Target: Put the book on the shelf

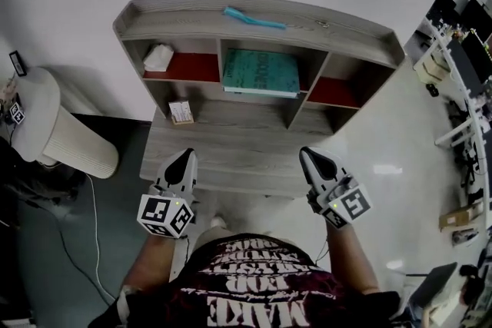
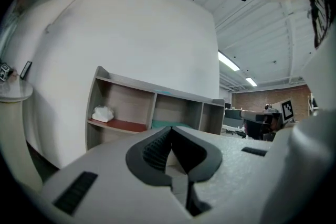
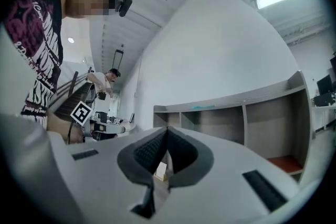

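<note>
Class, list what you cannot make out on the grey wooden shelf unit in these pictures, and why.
- Head view: print on the flat teal book in the middle compartment, too small.
- Head view: white crumpled object in the left compartment, too small to identify.
- Left gripper view: that book, mostly hidden by the left gripper.

Teal strip (image 1: 254,18) on top ledge; white crumpled wad (image 1: 158,57) in left compartment; small box (image 1: 181,112) below it; white round pedestal (image 1: 46,130) far left.
</note>
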{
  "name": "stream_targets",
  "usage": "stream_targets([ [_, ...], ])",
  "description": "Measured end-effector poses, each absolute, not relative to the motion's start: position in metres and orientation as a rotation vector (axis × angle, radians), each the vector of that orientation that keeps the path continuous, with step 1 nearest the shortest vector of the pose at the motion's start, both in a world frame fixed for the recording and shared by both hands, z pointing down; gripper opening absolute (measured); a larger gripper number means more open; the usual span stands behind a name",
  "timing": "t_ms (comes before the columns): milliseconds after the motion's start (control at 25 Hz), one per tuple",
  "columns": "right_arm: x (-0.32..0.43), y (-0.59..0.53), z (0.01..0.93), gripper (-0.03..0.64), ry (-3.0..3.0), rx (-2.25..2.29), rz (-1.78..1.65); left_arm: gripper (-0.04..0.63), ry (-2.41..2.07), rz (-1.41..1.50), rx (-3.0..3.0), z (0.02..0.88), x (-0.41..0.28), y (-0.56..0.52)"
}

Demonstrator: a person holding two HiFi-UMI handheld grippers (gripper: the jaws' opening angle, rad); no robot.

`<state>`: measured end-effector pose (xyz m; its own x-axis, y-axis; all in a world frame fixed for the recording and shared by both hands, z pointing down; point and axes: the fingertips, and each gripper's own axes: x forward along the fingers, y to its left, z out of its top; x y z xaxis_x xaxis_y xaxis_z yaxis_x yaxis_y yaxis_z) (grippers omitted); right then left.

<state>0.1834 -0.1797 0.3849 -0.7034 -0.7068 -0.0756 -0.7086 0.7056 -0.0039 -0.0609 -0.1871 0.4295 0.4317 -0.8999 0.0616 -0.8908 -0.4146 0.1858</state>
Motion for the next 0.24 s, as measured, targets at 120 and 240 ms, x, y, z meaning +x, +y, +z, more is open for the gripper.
stream_targets([
  [120,0.202,-0.188,0.388,0.003,2.867,-1.147,0.022,0.006,-1.635,-0.021,2.532,0.421,-0.033,-0.183],
  [240,0.222,-0.195,0.393,0.003,2.875,-1.132,-0.032,0.006,-1.680,0.089,2.640,0.416,0.007,-0.180],
])
